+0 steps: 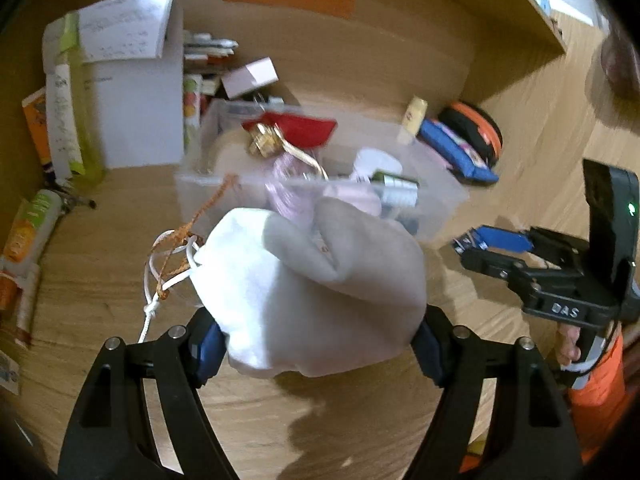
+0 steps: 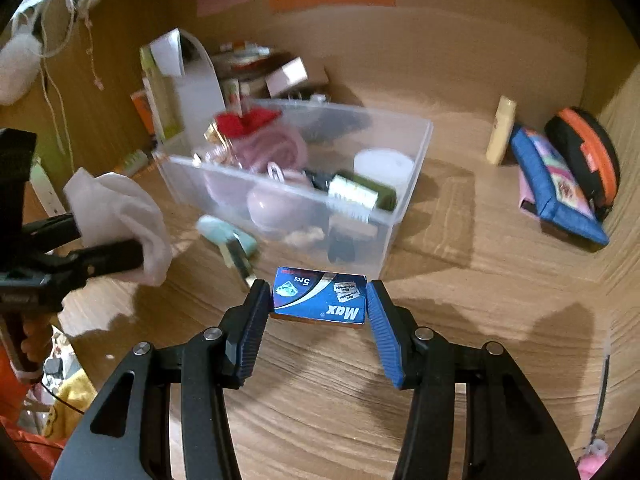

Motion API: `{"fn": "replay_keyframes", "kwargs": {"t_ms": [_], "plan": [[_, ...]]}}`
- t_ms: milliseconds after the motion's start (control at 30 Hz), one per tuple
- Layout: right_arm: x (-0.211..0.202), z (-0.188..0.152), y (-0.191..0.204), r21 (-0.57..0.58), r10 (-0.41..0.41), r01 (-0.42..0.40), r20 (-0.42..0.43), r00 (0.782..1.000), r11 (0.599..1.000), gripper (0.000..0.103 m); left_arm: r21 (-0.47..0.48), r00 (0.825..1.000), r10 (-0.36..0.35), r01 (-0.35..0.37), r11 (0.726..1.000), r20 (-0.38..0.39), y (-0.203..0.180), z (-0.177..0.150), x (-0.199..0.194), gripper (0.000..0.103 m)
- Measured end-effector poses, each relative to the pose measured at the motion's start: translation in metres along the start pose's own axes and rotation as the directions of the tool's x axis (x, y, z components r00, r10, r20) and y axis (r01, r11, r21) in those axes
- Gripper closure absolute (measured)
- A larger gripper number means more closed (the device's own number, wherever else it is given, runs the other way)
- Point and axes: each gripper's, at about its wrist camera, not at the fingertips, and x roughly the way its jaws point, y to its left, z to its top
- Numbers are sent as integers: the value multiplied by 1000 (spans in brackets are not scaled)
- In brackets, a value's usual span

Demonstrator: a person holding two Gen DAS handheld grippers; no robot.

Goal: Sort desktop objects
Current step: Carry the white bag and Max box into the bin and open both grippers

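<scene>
The left gripper [image 1: 318, 344] clamps a white drawstring pouch [image 1: 312, 292] between its blue pads, lifted off the wooden desk [image 1: 100, 300]. The right gripper [image 2: 318, 300] pinches a blue razor-blade box [image 2: 320, 295] at both ends. Ahead of both tools sits the clear plastic bin [image 2: 404, 184], full of small items.
</scene>
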Motion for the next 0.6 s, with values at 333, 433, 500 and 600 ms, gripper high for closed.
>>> {"fn": "replay_keyframes", "kwargs": {"t_ms": [333,433,500,600], "plan": [[-20,22,-4,11,6,-7,94,996,1000,57,-26,995,-4,7,1000,102,18,44,-20,26],[-21,30,-8,24,6,-9,109,994,1000,57,-31,994,-15,18,999,110,23,60,-19,26],[-20,35,-10,29,4,-8,117,993,1000,57,-30,993,-18,21,999,114,25,69,-15,26],[-16,43,-13,38,3,-8,125,992,999,57,-27,993,-18,21,999,119,25,81,-8,26]]}}
